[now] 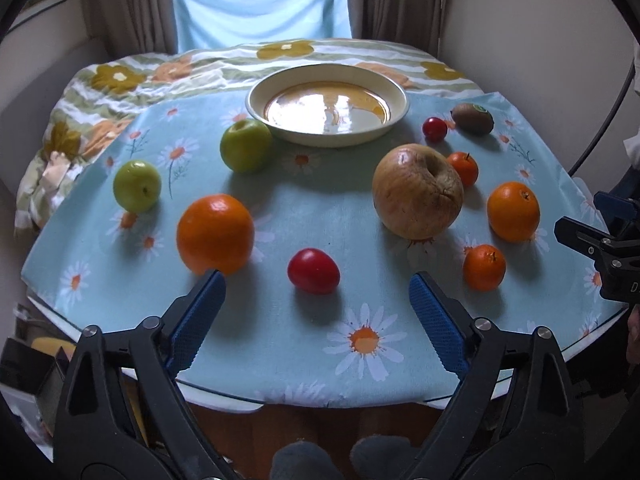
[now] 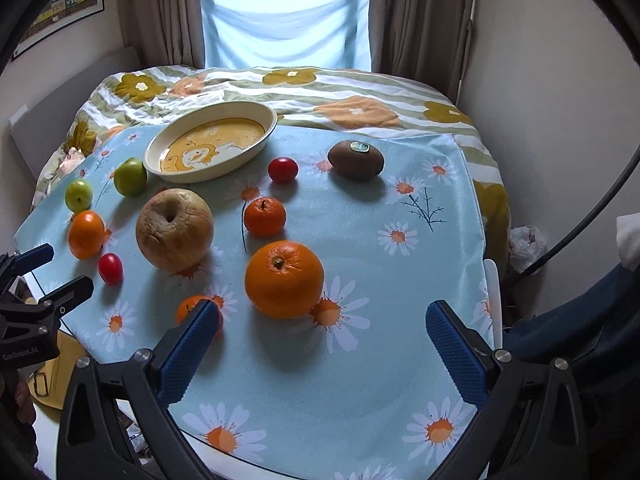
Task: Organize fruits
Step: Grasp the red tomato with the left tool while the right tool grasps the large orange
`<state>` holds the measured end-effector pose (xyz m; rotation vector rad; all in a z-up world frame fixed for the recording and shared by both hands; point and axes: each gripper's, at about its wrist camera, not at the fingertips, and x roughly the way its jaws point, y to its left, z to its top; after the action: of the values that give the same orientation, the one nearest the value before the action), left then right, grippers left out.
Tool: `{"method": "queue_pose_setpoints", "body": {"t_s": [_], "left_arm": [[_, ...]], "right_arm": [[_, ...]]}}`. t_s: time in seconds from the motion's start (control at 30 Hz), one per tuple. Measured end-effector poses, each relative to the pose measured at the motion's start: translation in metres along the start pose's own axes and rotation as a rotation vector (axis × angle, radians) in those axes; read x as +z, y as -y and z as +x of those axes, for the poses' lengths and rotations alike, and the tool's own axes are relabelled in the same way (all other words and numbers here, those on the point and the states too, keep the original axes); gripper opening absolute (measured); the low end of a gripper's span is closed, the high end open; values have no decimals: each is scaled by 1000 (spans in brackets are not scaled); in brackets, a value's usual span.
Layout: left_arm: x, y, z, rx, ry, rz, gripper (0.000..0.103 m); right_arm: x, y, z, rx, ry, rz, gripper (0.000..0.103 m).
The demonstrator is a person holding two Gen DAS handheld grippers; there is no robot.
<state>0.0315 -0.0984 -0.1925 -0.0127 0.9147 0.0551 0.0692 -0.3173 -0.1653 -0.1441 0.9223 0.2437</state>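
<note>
Fruit lies scattered on the daisy-print cloth [image 1: 320, 208] covering the bench, around an empty dish [image 1: 327, 105]. Behind are a floral bedspread [image 2: 352, 96] and curtained window [image 2: 286, 20]. Both the left gripper [image 1: 317, 286] and right gripper [image 2: 322, 314] hang spread wide, pinching nothing.

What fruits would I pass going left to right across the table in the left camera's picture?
Small green apple → big orange → second green apple → red tomato → wrinkled brown apple → orange on the right.

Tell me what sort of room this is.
Probably a bedroom at home: a flower-patterned duvet lies beyond the daisy-print tablecloth, brown curtains flank a window, and a framed picture hangs on the wall.
</note>
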Motion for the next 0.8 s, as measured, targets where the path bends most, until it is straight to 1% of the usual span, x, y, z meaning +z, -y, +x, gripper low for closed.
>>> {"method": "queue_pose_setpoints", "body": {"t_s": [0.17,0.23,0.27,0.33,0.43,0.47,0.6,0.67,0.7,0.73,0.8], "left_arm": [[-3,4,23,26,-24,-22,83],[-1,3,30,35,-37,-32,81],[-1,2,32,37,-42,-39,75],[-1,0,37,34,-54,-46,67],[-1,0,43,33,-64,-49,67],[-1,0,45,30,-66,-50,63],[-1,-1,46,10,-62,-53,55],[0,0,46,8,-61,-53,50],[1,0,46,7,-62,-53,48],[1,-1,46,6,-63,-55,44],[2,-2,46,5,-67,-58,42]], "right_arm": [[-2,6,18,30,-14,-43,102],[-3,6,24,43,-29,-54,97],[-3,6,27,49,-39,-57,96],[-3,6,31,60,-51,-62,95],[-1,5,36,73,-60,-75,93],[0,5,38,78,-62,-79,93],[2,2,45,96,-73,-94,88],[3,1,49,110,-87,-93,82],[4,0,50,115,-93,-92,81],[5,-1,51,118,-97,-92,81],[6,-3,53,122,-102,-97,79]]}}
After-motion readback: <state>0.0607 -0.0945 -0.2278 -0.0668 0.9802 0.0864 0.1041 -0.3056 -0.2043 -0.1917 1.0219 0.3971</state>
